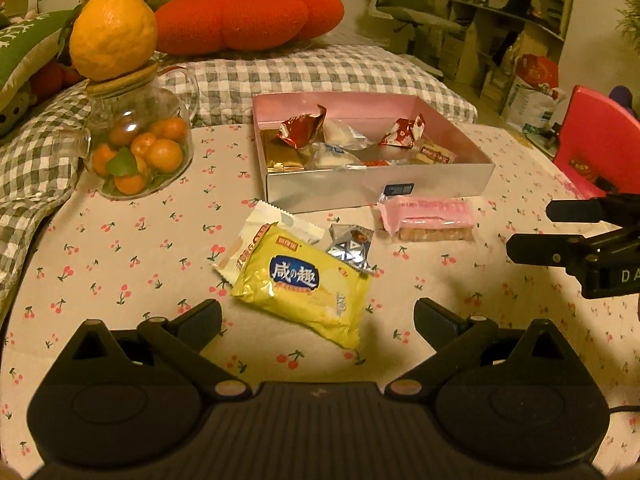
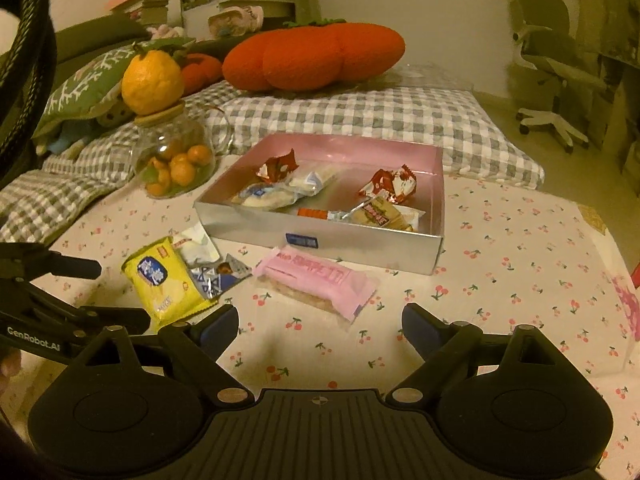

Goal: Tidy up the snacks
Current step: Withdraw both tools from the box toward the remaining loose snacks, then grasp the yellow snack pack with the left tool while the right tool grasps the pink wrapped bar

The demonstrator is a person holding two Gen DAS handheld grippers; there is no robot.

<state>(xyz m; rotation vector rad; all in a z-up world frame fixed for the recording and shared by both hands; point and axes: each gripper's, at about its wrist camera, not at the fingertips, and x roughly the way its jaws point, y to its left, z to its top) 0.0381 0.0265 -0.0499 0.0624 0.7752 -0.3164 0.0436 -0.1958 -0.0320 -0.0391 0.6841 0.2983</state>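
Note:
A pink-lined box [image 1: 460, 178] [image 2: 320, 230] holding several wrapped snacks stands on the cherry-print cloth. In front of it lie a yellow snack packet [image 1: 304, 292] [image 2: 168, 284], a white packet [image 1: 276, 232] under it, a small silver-blue packet [image 1: 350, 246] [image 2: 218, 276] and a pink bar [image 1: 428, 220] [image 2: 320, 284]. My left gripper [image 1: 318, 318] is open just short of the yellow packet, nothing between its fingers. My right gripper [image 2: 318, 326] is open just short of the pink bar, touching nothing. Each gripper shows at the edge of the other's view.
A glass jar of small oranges [image 1: 138, 148] [image 2: 176, 160] with a big citrus fruit on its lid stands left of the box. A checked quilt [image 1: 320, 76], a red cushion [image 1: 248, 16] and a red chair [image 1: 596, 140] surround the table.

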